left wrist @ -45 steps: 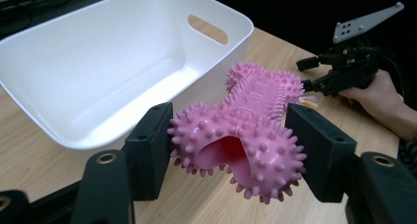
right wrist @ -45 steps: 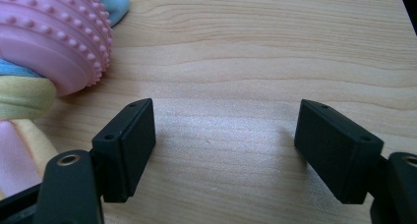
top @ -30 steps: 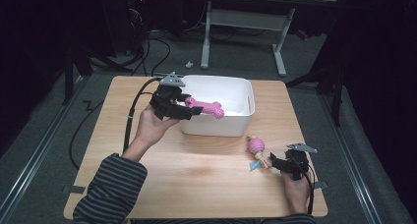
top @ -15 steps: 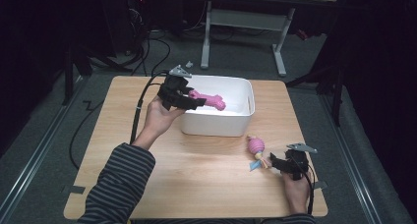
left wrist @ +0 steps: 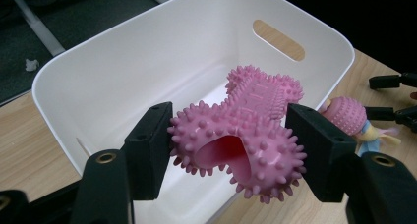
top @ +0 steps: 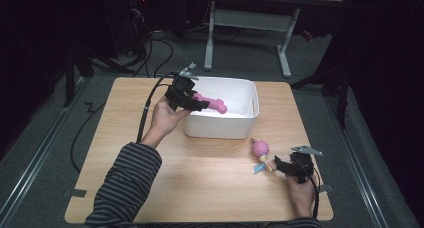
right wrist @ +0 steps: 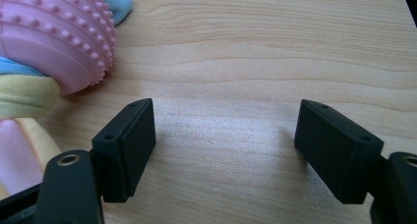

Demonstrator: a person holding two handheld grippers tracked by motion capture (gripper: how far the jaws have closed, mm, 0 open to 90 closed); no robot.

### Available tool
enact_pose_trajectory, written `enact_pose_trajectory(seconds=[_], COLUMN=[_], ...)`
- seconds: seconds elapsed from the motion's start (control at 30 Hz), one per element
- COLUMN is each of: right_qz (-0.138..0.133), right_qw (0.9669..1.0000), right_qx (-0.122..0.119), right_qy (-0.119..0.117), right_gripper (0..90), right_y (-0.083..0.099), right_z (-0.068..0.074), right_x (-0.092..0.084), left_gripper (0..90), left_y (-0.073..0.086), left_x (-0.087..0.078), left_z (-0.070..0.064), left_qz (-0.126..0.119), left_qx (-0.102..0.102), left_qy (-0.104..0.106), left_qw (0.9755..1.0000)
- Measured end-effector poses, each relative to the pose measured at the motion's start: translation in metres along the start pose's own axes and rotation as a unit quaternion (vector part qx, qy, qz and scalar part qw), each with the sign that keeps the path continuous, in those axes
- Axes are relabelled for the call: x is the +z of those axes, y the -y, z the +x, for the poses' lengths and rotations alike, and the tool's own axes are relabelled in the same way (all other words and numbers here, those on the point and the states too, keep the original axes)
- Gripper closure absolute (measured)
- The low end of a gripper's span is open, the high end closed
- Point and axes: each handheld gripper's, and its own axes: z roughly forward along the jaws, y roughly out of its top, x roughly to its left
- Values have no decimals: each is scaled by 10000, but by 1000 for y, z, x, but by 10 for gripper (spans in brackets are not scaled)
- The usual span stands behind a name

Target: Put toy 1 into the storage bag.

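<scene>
**Left gripper holding spiky toy over the bin, right gripper idling open**

Table (top: 200, 183) is carrying a white bin (top: 220, 130) at the far centre. The bin's floor is looking bare where visible; its near-left corner is sitting hidden behind the jaws.

Left gripper (left wrist: 231, 150) is clamping the pink spiky bone toy (left wrist: 241, 135) by one knobbed end, jaws narrowed onto it from both sides. In the high view the toy (top: 212, 104) is hanging above the bin's left part, inside the rim line, long axis pointing away from the gripper toward the bin's far wall. Judgement: the drop is depending on this one relation. The toy is sitting straight over the opening, so releasing should land it inside. Height above the floor is hard to judge.

Right gripper (right wrist: 223, 150) is resting on the table with jaws spread wide, nothing between them. The pink ball toy with cloth tails (top: 261, 155) is lying just beside it, off the left jaw, cut off by the frame edge in the right gripper view. The right hand is the nearer one to it.
</scene>
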Motion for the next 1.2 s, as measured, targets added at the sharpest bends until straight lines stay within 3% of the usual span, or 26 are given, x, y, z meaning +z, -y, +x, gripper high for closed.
enact_pose_trajectory(seconds=[1.2], right_qz=[-7], right_qw=[10000], right_qx=[1], right_qy=[-4], right_gripper=[236], right_y=[0], right_z=[0], right_x=[0], left_gripper=[360], left_y=[9], left_x=[29], left_z=[10], left_qz=[491], left_qx=[-81], left_qy=[-40], left_qw=[9988])
